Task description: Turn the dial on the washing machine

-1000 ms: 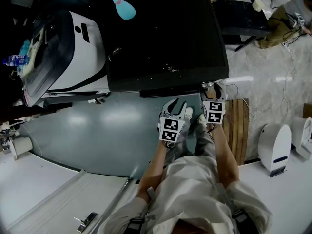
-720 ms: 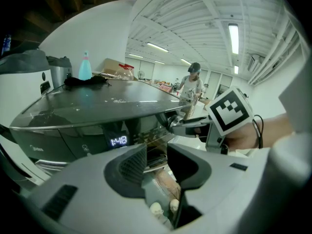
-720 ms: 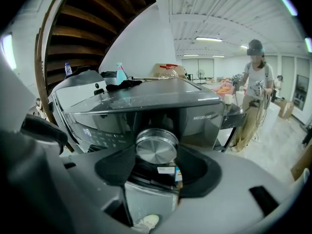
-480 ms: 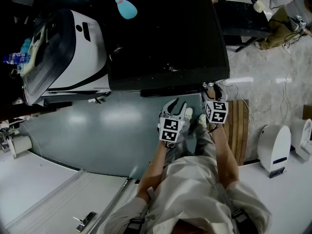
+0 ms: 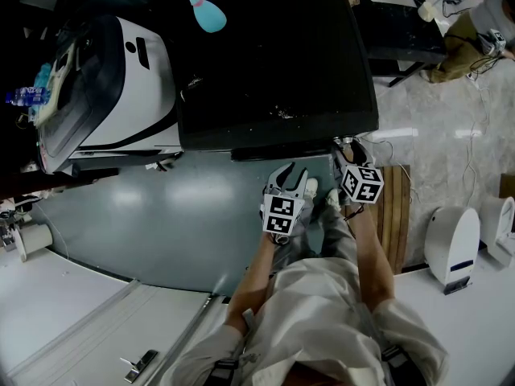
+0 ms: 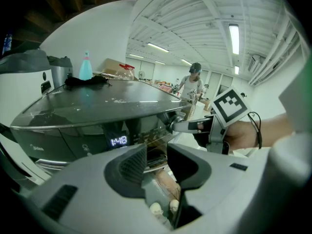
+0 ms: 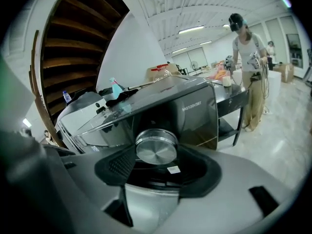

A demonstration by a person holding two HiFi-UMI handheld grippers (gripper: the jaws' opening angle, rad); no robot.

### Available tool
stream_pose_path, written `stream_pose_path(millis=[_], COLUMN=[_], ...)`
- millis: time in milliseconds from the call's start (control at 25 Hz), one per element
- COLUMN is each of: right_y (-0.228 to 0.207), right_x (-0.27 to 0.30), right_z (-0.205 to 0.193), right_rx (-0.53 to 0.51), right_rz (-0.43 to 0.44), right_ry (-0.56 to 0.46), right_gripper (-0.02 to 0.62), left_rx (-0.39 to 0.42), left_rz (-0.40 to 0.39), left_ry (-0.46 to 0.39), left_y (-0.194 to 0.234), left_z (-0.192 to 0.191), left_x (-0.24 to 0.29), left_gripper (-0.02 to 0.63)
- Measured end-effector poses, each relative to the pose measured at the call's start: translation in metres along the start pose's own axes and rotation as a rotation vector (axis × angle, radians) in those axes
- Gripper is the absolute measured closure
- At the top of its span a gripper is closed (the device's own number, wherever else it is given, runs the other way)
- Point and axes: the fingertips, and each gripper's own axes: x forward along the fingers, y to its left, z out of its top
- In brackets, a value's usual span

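Note:
A black washing machine [image 5: 273, 55] fills the head view's upper middle, seen from above. Its round silver dial [image 7: 156, 147] sits on the front panel's right end. My right gripper [image 5: 348, 147] is at that corner, jaws shut on the dial, which it hides in the head view. In the right gripper view the right gripper [image 7: 158, 165] has the dial between its pads. My left gripper [image 5: 291, 175] hangs a little left of it, back from the panel, open and holding nothing. The left gripper view shows the lit display [image 6: 118, 141] and the right gripper [image 6: 195, 126] on the dial [image 6: 177, 119].
A white machine [image 5: 121, 79] stands left of the washer, and a teal bottle [image 5: 201, 6] lies on the washer's back edge. A wooden pallet [image 5: 394, 207] lies on the floor at right, beside white devices [image 5: 455, 240]. A person [image 7: 246, 48] stands at a dark table [image 5: 402, 30].
The right gripper's marker cube has twisted and shifted slightly right while staying at the dial. The left gripper has not moved.

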Motion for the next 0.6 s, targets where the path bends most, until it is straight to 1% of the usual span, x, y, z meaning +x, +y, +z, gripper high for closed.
stream_pose_path(millis=[600], right_y=[-0.0032], right_x=[0.0004], right_z=[-0.0006], right_rx=[0.17], right_rz=[0.069], right_ry=[-0.031], right_gripper=[0.327], left_rx=[-0.002], left_rz=[0.002], left_ry=[0.001], left_y=[-0.0002], left_z=[0.0006], left_x=[0.0014], left_gripper=[0.469])
